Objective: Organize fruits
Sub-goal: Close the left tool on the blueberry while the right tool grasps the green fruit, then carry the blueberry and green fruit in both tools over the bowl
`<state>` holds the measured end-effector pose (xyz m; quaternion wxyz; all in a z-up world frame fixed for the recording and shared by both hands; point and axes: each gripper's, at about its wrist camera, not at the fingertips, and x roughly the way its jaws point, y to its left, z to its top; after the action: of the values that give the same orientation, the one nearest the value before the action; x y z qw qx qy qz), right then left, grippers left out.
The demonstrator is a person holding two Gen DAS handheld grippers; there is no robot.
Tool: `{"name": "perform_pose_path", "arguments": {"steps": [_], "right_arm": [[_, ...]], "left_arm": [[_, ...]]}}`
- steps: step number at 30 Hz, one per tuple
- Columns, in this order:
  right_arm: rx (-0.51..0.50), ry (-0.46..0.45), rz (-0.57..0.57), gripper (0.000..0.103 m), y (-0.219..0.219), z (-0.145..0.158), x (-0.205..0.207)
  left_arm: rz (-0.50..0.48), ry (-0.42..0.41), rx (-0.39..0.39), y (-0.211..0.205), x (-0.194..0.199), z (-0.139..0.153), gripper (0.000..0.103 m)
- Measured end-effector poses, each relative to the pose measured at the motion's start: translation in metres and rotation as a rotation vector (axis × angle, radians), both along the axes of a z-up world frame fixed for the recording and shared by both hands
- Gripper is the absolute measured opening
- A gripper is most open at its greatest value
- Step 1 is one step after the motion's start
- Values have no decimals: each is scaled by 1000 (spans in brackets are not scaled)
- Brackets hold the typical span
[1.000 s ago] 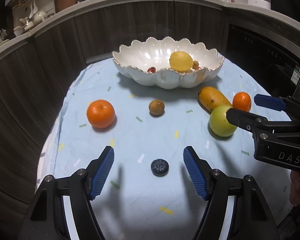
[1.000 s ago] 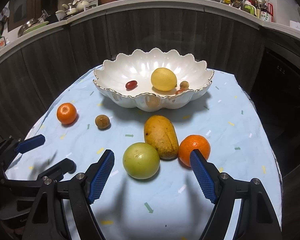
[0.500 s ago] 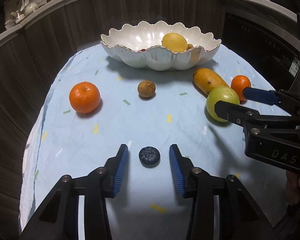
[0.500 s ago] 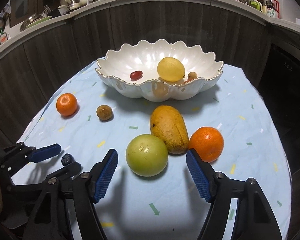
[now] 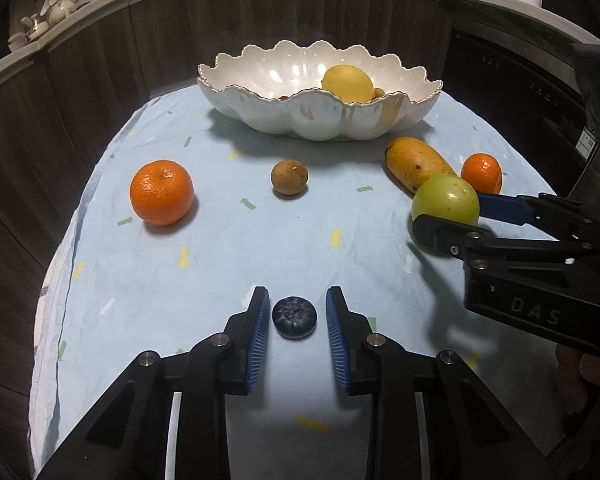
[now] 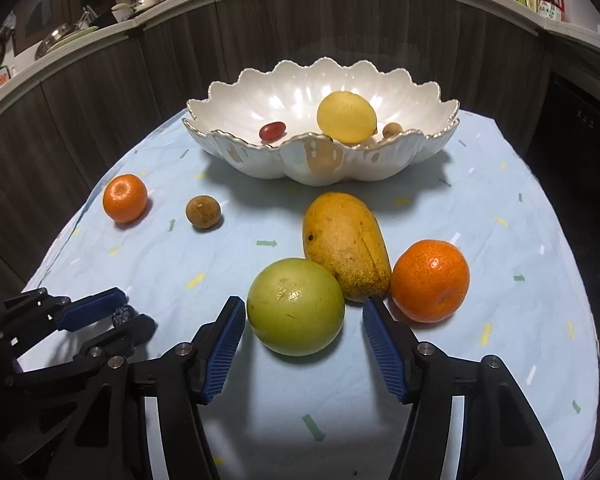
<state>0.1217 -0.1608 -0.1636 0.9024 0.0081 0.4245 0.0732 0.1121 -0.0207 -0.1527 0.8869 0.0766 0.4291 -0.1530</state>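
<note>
Left tongs [image 5: 293, 320] are standing open, pads flanking the blueberry [image 5: 294, 317] lying on the counter cloth [image 5: 220, 264] without touching. Right tongs [image 6: 303, 334] are gaping wide around the green apple [image 6: 295, 306], beside the mango [image 6: 346, 246].

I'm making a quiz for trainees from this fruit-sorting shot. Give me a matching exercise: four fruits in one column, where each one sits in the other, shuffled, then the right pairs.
Fruits:
1. blueberry
2. lemon
3. green apple
4. mango

Places:
A. in the white bowl
B. on the cloth, between the open fingers of the left tool
C. on the cloth, between the bowl and the green apple
D. on the cloth, between the open fingers of the right tool

Pairs: 1-B, 2-A, 3-D, 4-C
</note>
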Motion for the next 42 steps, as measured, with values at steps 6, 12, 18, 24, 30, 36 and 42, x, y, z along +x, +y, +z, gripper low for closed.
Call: {"name": "perform_pose_path", "arguments": {"steps": [6, 12, 18, 24, 30, 36, 42], "right_arm": [[20, 10, 24, 49, 4, -3, 1], [14, 11, 26, 49, 4, -1, 0], [7, -10, 36, 49, 4, 7, -5], [1, -44, 37, 49, 4, 21, -12], [-2, -82, 31, 49, 2, 38, -18], [4, -117, 30, 49, 1, 55, -24], [15, -147, 27, 49, -1, 69, -29]], "left_arm": [[-7, -5, 3, -2, 0, 0, 26], [-8, -4, 5, -2, 1, 1, 22], [2, -7, 15, -1, -1, 4, 21], [6, -38, 18, 0, -7, 15, 21], [19, -63, 24, 1, -10, 28, 21], [33, -81, 22, 1, -11, 42, 21], [35, -106, 20, 0, -13, 58, 21]]}}
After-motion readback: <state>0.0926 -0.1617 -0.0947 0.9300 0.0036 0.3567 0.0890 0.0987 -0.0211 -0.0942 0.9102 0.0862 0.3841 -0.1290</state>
